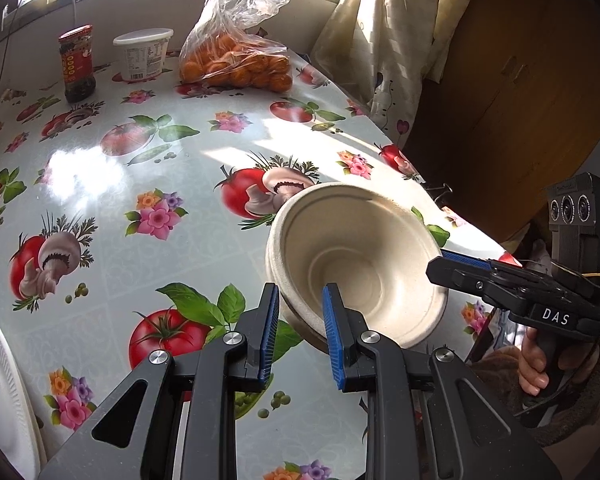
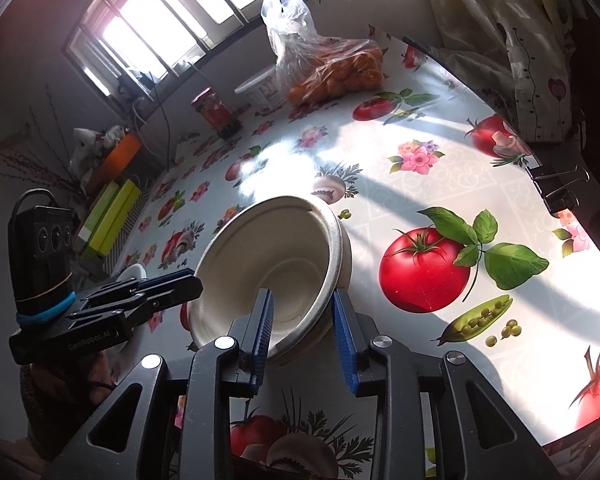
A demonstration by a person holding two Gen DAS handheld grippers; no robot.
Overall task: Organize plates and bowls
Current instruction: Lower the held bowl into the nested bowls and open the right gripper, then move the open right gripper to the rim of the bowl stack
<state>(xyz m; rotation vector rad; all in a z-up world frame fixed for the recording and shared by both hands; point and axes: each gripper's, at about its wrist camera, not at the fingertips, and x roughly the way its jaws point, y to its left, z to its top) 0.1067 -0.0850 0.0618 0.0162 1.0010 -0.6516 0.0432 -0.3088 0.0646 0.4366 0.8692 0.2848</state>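
Note:
Cream paper bowls (image 1: 356, 256), nested as a stack, are held tilted above the tablecloth between both grippers. My left gripper (image 1: 300, 322) is shut on the near-left rim, one blue pad inside the bowl and one outside. My right gripper (image 2: 302, 322) is shut on the opposite rim in the same way; the bowls also show in the right wrist view (image 2: 272, 264). The right gripper shows from the side in the left wrist view (image 1: 460, 266). A white plate (image 1: 0, 392) lies at the left edge.
At the far side stand a bag of oranges (image 1: 240, 52), a white tub (image 1: 144, 54) and a dark jar with a red label (image 1: 77, 64). The table edge (image 1: 412, 172) runs on the right, by a curtain (image 1: 380, 40). Binder clips (image 2: 560, 188) grip the cloth.

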